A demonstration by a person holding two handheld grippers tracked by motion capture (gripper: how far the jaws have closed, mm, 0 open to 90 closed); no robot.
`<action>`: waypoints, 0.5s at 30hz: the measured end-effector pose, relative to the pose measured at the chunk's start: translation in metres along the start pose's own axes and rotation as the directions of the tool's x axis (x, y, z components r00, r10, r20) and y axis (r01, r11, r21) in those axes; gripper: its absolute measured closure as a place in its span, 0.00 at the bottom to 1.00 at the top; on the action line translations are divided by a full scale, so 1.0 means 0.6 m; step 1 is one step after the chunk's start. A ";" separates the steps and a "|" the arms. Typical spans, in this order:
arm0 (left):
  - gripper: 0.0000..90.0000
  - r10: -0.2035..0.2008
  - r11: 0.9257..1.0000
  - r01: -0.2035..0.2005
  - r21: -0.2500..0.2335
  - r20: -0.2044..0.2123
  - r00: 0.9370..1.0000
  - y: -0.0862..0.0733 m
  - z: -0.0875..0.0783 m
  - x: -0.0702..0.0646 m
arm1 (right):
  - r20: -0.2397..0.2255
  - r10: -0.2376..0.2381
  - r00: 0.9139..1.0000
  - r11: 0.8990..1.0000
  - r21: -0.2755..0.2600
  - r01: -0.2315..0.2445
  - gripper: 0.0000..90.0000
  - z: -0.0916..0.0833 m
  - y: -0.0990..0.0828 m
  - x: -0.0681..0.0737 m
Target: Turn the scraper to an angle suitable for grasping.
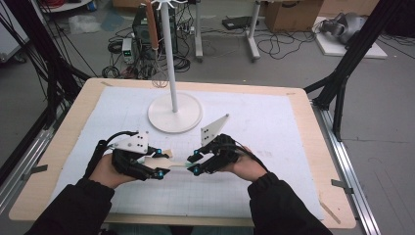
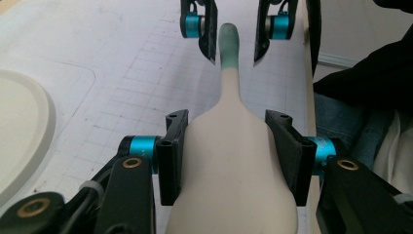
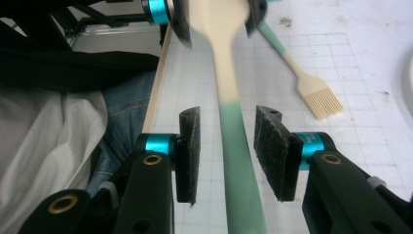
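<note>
Two grippers: engaged on one utensil, a cream spoon with a green handle, held level just above the worktop.
Spoon: bowl end toward the left side, green handle end toward the right; clear of the mat, near the person's edge.
Left gripper: clamped on the broad cream bowl, both pads pressed flat against its flanks; sole carrier of the load.
Right gripper: jaws parted, handle running between the pads with a gap on either side; no contact visible.
Step in hand, by judgement: hand-over to the left side, release on the right.
Advice, left: firm and level, no twist; smooth rounded bowl prone to slipping forward out of the pads.
Advice, right: straight back along the handle's own line, jaws wide enough to avoid brushing the green tip.
Risk: a sideways drag on the handle, levering the bowl out of the left pads.
Brush: flat on the mat beyond the handle, well apart, untouched.
Stand: white round base and pole at mid-worktop, behind both grippers; whisk hanging from its top.
Worktop: wooden edge, white gridded mat over it.
</note>
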State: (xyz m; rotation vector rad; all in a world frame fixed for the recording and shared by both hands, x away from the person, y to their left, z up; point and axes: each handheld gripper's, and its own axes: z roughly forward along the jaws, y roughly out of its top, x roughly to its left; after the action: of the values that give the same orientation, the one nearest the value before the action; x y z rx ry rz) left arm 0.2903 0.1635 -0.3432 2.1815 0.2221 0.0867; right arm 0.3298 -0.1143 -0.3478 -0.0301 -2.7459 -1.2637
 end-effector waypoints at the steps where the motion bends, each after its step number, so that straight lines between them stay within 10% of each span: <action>1: 0.59 -0.005 1.000 0.005 -0.006 -0.001 1.000 -0.002 -0.004 0.000 | 0.002 0.006 1.000 1.000 -0.006 -0.006 0.69 -0.003 -0.004 0.000; 15: 0.59 -0.014 0.999 0.013 -0.038 -0.005 1.000 0.000 -0.021 0.003 | 0.032 0.013 0.999 1.000 -0.022 -0.013 0.70 -0.006 -0.019 -0.005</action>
State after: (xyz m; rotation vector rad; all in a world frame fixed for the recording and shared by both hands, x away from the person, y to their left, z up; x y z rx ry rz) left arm 0.2905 0.1739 -0.3363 2.1418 0.2365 0.0888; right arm 0.3325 -0.1243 -0.3546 -0.0706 -2.7543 -1.3008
